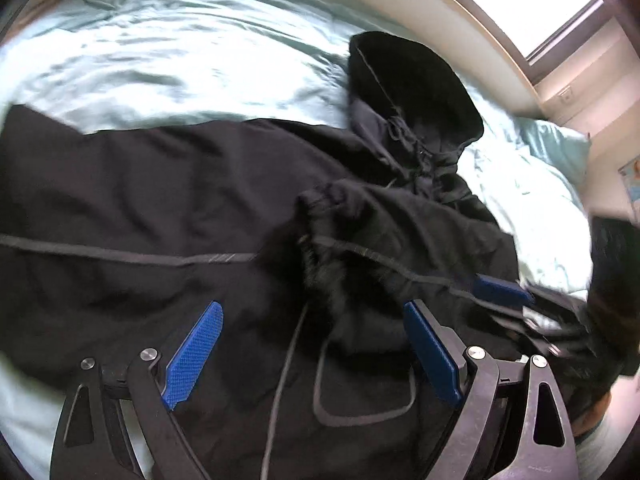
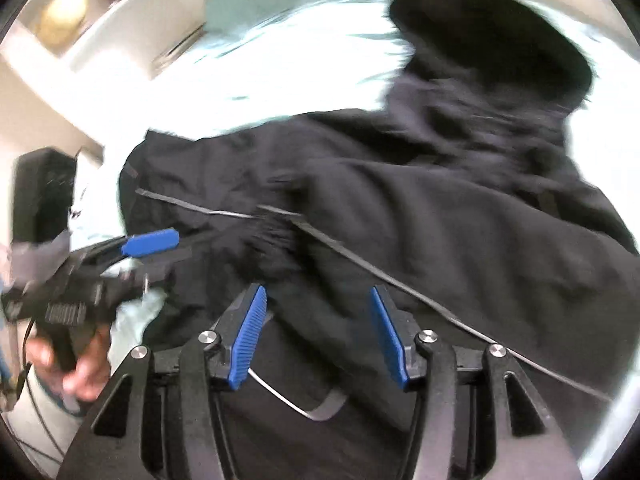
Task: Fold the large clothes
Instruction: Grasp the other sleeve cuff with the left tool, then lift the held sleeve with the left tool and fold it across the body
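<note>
A large black hooded jacket (image 1: 160,184) lies spread on a pale green bed, hood (image 1: 408,80) toward the pillow, with a sleeve folded across its front over the grey zip line. My left gripper (image 1: 314,312) is open just above the jacket's body, nothing between its blue pads. My right gripper (image 2: 318,300) is open over the same jacket (image 2: 440,208), also empty. The left gripper shows in the right wrist view (image 2: 150,242), held by a hand; the right gripper's blue fingertip shows in the left wrist view (image 1: 500,290). Both frames are blurred.
The pale green bedsheet (image 1: 180,60) stretches beyond the jacket. A green pillow (image 1: 556,144) lies near the wall under a window (image 1: 532,4). A dark box-like object (image 2: 44,196) stands at the bedside.
</note>
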